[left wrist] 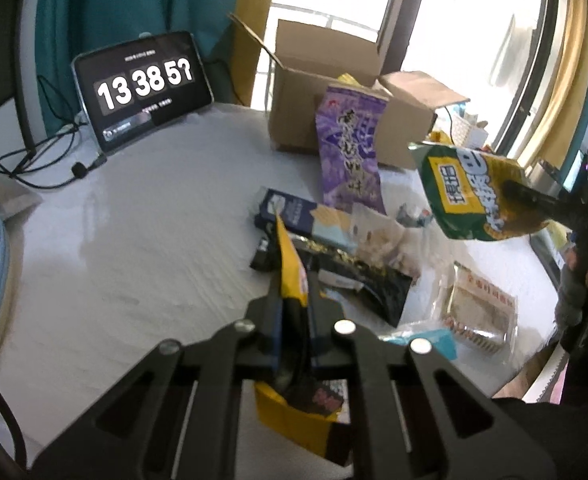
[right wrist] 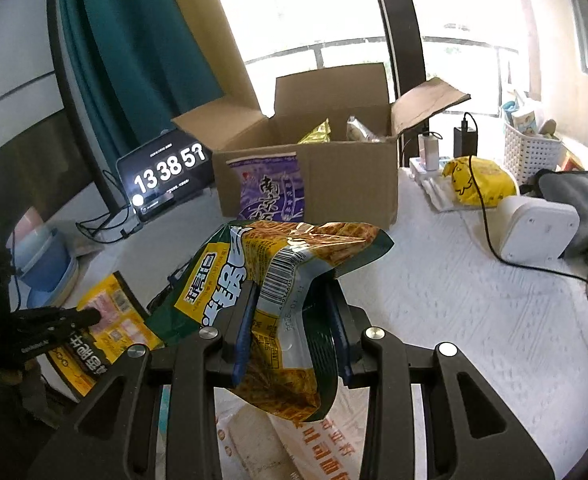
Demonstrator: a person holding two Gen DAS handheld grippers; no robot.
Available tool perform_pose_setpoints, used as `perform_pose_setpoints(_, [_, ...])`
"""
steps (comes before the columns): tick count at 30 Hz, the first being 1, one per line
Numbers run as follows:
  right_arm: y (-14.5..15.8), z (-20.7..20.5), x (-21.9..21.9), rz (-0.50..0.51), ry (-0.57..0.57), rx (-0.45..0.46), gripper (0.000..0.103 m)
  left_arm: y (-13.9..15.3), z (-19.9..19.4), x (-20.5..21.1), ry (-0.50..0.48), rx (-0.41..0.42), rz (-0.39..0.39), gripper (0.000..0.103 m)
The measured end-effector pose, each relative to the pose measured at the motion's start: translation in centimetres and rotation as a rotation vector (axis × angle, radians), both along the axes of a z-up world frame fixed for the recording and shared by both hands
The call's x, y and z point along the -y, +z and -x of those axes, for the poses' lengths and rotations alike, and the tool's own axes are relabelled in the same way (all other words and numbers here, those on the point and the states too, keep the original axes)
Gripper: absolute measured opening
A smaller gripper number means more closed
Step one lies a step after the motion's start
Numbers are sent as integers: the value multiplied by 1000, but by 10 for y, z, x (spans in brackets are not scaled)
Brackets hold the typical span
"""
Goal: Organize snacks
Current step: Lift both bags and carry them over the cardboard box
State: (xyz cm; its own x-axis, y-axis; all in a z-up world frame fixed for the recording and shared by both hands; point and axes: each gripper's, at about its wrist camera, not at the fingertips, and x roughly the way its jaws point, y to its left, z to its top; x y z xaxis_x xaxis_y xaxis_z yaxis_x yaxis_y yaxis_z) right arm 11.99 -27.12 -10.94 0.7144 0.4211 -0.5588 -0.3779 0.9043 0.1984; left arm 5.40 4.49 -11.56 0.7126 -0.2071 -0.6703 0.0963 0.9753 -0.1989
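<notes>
The left claw (left wrist: 292, 280) grips a yellow packet (left wrist: 292, 276) at lower centre; the right claw (right wrist: 290, 320) clamps a green bag (right wrist: 290, 256) mid-frame. Above stands the open cardboard box (right wrist: 345, 184), a purple packet (right wrist: 272, 196) against its front. The white worktop (left wrist: 134, 240) lies bare at left.

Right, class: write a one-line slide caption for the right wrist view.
Right tool grips a green snack bag before an open cardboard box on the white table.
</notes>
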Motion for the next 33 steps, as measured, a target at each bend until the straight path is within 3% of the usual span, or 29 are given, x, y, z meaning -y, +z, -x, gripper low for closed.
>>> perform_pose_setpoints(12, [17,-18,10,-15,-5,43,36,48,-8,-10,48,127,-47,9])
perform_pose_setpoints(33, [52,-61,20,-5,-30,125,36,127,-79,-1,32,405,-52,9])
